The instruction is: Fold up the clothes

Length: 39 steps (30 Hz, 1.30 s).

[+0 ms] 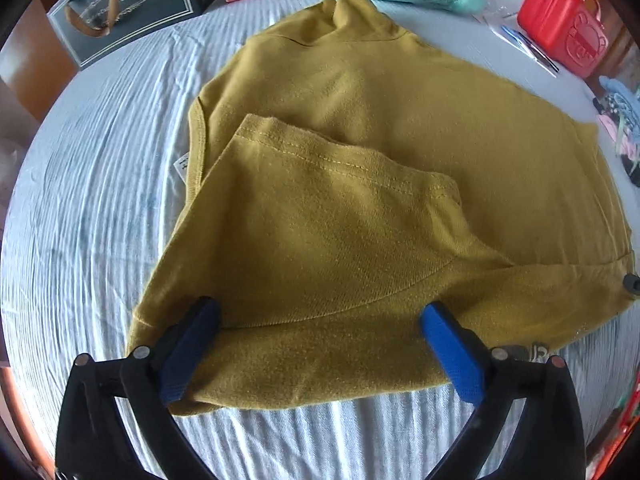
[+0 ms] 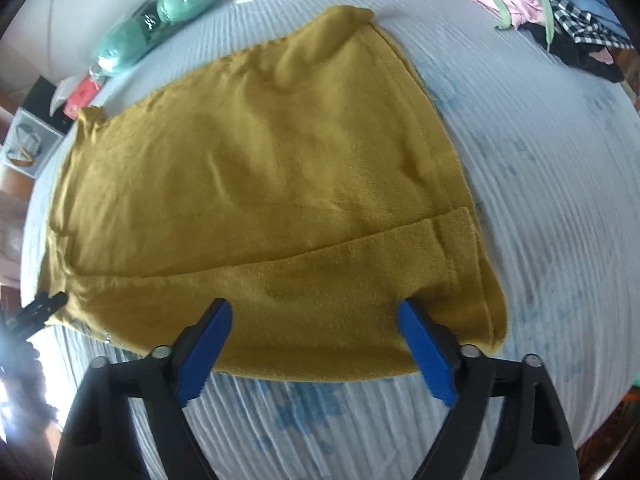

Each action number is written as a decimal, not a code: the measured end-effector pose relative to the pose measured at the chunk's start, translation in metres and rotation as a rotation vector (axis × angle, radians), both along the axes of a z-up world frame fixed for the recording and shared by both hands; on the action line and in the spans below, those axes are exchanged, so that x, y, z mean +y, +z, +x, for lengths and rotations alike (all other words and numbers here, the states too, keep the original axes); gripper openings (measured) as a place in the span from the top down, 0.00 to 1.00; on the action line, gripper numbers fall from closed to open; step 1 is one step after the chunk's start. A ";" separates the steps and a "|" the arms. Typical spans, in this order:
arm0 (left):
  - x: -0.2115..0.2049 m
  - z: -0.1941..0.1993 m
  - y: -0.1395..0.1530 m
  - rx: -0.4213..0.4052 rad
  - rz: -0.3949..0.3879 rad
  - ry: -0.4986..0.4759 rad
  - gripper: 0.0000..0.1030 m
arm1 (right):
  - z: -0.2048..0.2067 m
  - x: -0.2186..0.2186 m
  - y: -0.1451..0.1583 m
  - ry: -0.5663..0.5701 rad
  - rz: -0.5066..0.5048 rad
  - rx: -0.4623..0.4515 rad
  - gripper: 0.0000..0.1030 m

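My left gripper (image 1: 320, 346) and right gripper (image 2: 314, 344) both stand spread wide over the near folded edge of the mustard shirt (image 1: 360, 184), pinching nothing. The shirt lies flat on the pale blue sheet (image 1: 88, 200). Beyond the shirt sit a red box (image 1: 564, 26) and green bundles (image 2: 160, 12).

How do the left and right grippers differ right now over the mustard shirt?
The left gripper stands wider open than the right gripper. The left sits by the folded-in sleeve; the right sits near the mustard shirt at its plain corner. Both are open at the near edge, gripping nothing.
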<state>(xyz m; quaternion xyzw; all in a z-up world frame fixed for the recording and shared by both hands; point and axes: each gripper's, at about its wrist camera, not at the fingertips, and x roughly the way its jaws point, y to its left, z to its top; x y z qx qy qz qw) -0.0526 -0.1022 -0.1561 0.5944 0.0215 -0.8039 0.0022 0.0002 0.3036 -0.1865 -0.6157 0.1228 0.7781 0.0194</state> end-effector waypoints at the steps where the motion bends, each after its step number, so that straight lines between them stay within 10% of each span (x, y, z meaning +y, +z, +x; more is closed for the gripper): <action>1: 0.000 -0.002 0.001 -0.021 0.003 -0.004 0.00 | 0.000 0.001 0.001 0.001 0.029 -0.012 0.40; 3: -0.005 -0.007 0.016 -0.036 0.037 0.005 0.05 | 0.000 0.008 0.014 -0.014 0.061 -0.002 0.75; 11: -0.017 -0.117 0.105 0.103 0.119 -0.044 0.01 | -0.070 0.039 0.081 -0.053 0.016 0.139 0.50; 19: -0.018 -0.276 0.080 -0.065 0.057 0.002 0.01 | -0.173 0.053 0.079 -0.124 -0.048 0.078 0.50; 25: -0.001 -0.316 0.045 -0.168 -0.022 -0.049 0.03 | -0.212 0.066 0.057 -0.141 -0.063 -0.025 0.50; 34: 0.004 -0.310 0.015 -0.214 0.002 -0.042 0.70 | -0.246 0.061 0.023 -0.137 -0.019 -0.105 0.50; 37: 0.005 -0.303 0.022 -0.192 0.018 -0.027 0.92 | -0.247 0.053 0.011 -0.114 0.021 -0.119 0.94; 39: -0.001 -0.292 0.034 -0.154 0.035 -0.006 0.93 | -0.240 0.052 0.012 -0.115 0.025 -0.097 0.94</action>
